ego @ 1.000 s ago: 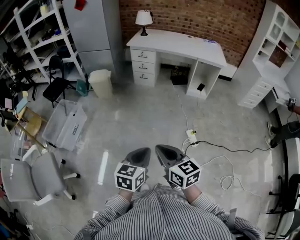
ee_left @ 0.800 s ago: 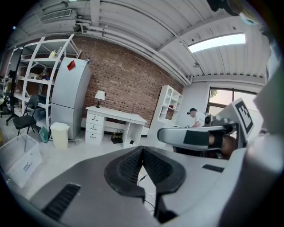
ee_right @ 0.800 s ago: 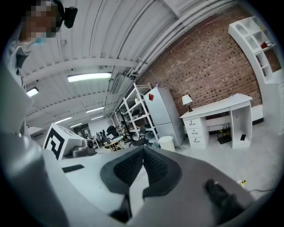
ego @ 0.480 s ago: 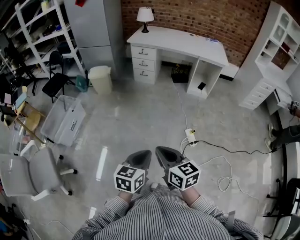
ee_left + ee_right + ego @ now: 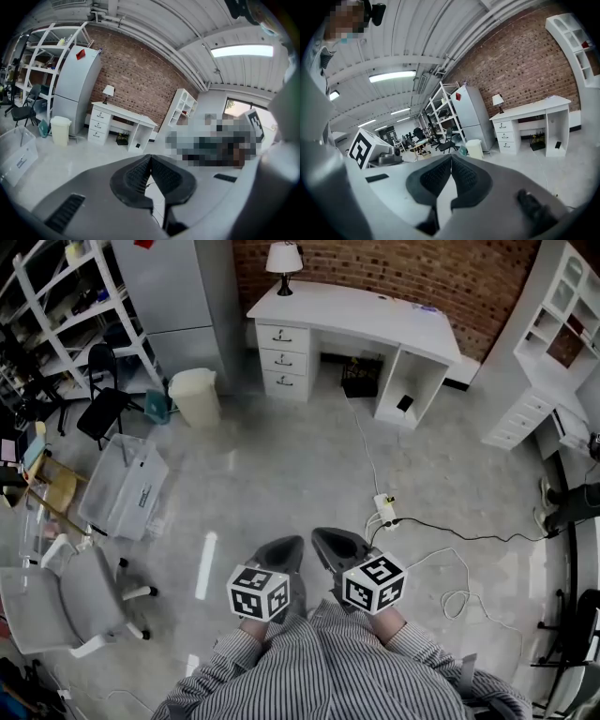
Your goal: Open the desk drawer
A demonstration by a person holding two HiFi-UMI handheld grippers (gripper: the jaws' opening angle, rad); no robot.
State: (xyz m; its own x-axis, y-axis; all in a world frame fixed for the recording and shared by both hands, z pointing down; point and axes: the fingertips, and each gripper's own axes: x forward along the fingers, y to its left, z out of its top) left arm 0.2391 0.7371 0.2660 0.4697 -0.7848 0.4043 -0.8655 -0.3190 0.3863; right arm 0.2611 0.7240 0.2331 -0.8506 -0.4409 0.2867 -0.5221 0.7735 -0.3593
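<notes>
Not started: three white handled drawers under the white surface all shut, far off. My left gripper, right gripper: fingers closed, empty.

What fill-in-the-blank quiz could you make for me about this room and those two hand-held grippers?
1. The white desk stands against a ___ wall.
2. The desk has ___ drawers, all closed.
3. The left gripper and right gripper both have their jaws ___, with nothing between them.
4. A ___ stands on the desk's end above the drawers.
Missing words: brick; three; shut; lamp.
</notes>
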